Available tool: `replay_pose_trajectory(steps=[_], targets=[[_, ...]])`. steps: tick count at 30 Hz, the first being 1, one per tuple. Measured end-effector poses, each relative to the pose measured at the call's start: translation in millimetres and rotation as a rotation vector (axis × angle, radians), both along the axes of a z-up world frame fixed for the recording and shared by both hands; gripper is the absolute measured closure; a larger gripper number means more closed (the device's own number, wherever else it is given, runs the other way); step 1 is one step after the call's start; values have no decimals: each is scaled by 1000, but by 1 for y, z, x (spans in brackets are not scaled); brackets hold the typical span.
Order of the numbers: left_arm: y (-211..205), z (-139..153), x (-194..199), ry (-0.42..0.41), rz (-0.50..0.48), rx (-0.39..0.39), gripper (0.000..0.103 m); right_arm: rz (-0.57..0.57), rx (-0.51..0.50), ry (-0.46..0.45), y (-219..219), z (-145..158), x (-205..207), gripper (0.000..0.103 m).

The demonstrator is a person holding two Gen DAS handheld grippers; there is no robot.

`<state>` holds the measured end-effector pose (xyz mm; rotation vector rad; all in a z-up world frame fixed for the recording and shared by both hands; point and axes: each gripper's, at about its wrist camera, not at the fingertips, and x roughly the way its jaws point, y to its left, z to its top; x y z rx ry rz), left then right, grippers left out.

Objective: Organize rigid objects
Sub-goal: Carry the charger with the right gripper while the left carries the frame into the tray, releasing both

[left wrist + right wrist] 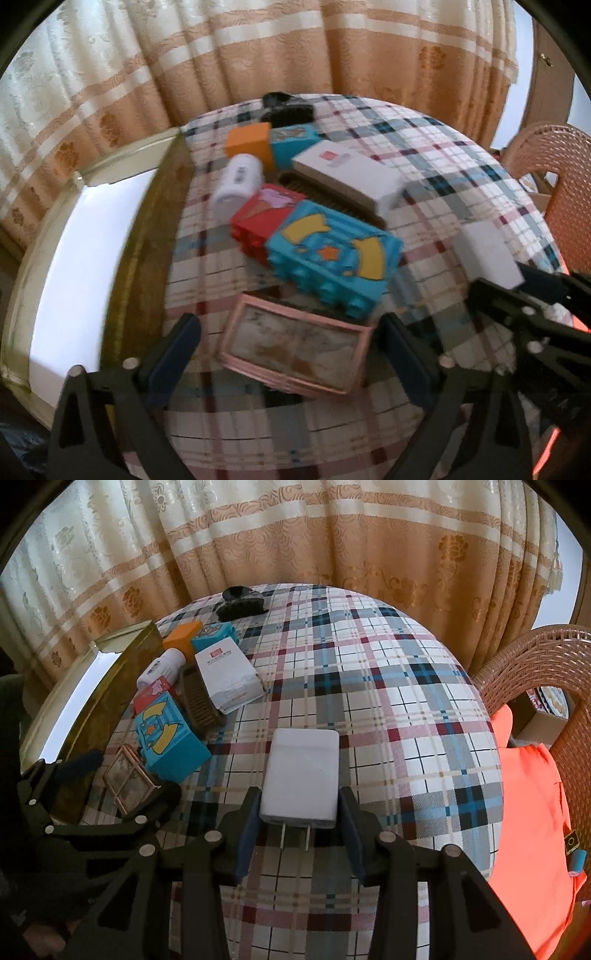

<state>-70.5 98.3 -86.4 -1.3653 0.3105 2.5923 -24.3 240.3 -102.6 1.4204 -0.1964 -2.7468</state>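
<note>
My right gripper point(301, 834) is shut on a white plug adapter point(301, 775), its prongs pointing back at the camera; the adapter also shows in the left wrist view point(487, 254). My left gripper point(291, 354) is open around a small pink picture frame point(295, 350), which lies on the plaid tablecloth point(388, 709). Just beyond the frame lie a blue toy block point(332, 254), a red toy block point(258, 218), a white bottle point(238, 182), a white box point(347, 173) resting on a brown comb point(332, 201), an orange block point(247, 142) and a black hair claw point(288, 109).
A gold-rimmed box with a white inside point(85, 266) stands at the table's left edge. A wicker chair point(535, 672) with an orange cloth point(532, 830) is at the right. Curtains point(295, 535) hang behind the table.
</note>
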Motion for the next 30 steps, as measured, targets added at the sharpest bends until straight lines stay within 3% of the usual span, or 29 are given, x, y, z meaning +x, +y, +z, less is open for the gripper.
replay_pose_trajectory(steps=[4,7,12,16,22,30], targets=[[-10,-2,-2,-46,23,95,18,1,-8,8,1,0,0,58],[-16,-2,5,-35,-4,97,18,14,27,10,-3,-1,1,58],[-16,0,15,-13,-9,106,18,-8,-8,17,1,-1,4,59],[-15,3,16,-20,5,164,19,-25,-26,35,4,4,12,59],[-18,24,37,80,-19,194,19,-55,-37,85,8,17,21,60],[-36,43,43,126,1,209,19,-61,-41,75,1,19,24,61]])
